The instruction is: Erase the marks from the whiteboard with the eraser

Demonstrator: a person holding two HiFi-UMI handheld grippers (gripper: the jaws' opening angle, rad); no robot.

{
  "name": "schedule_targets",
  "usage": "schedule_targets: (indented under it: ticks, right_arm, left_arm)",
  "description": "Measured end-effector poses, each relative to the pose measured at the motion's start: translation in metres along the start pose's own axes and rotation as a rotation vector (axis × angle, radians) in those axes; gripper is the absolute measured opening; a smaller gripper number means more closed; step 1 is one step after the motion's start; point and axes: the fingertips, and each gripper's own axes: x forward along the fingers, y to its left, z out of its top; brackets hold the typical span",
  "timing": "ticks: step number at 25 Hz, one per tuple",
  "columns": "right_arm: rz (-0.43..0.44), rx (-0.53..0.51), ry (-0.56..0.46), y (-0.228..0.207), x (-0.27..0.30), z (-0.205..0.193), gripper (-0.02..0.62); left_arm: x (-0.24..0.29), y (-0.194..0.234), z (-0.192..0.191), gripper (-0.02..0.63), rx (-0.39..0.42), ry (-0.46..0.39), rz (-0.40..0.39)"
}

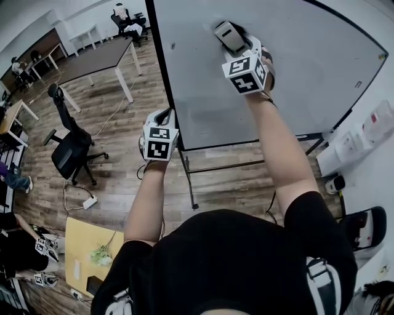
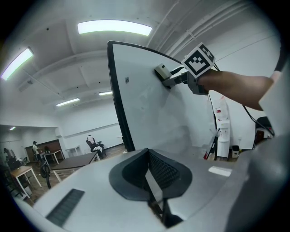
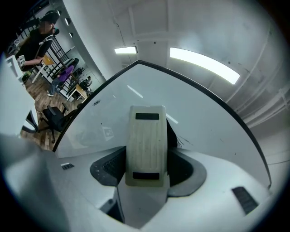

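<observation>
My right gripper (image 1: 237,43) clamps the eraser (image 3: 146,140) by its sides, so its face meets the whiteboard (image 1: 308,67) at the upper middle of the head view, set for wiping; my left gripper (image 1: 164,115), jaws together and empty, hangs clear near the board's lower left edge

I am looking down at a brown wooden floor (image 1: 117,178). A long dark table (image 1: 98,58) with white legs is standing on it, and a black office chair (image 1: 71,151) is sitting nearby. A white power strip (image 1: 90,202) is lying on the floor, its cord trailing off. A pale wooden desk (image 1: 83,243) is showing at the bottom left. Long ceiling lights (image 2: 114,28) are glowing overhead. The far wall (image 1: 24,18) is looking white.
</observation>
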Motion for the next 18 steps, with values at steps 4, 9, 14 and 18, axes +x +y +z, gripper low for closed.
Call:
schedule_targets:
  ticks: [4,9,14,18]
  right_arm:
    - [-0.011,0.021,0.004,-0.011,-0.002,-0.01,0.25]
    - [-0.021,0.044,0.014,-0.026,-0.004,-0.02,0.25]
    - [-0.032,0.075,0.027,-0.037,-0.007,-0.035,0.25]
    - [-0.038,0.085,0.033,-0.039,-0.009,-0.039,0.25]
  left_arm:
    - [0.003,-0.004,0.001,0.011,0.012,0.01,-0.008]
    - [0.006,-0.008,0.006,0.011,0.019,0.01,-0.013]
    - [0.008,-0.01,0.005,0.011,0.025,0.012,-0.017]
    - [0.007,-0.009,0.005,0.011,0.026,0.014,-0.018]
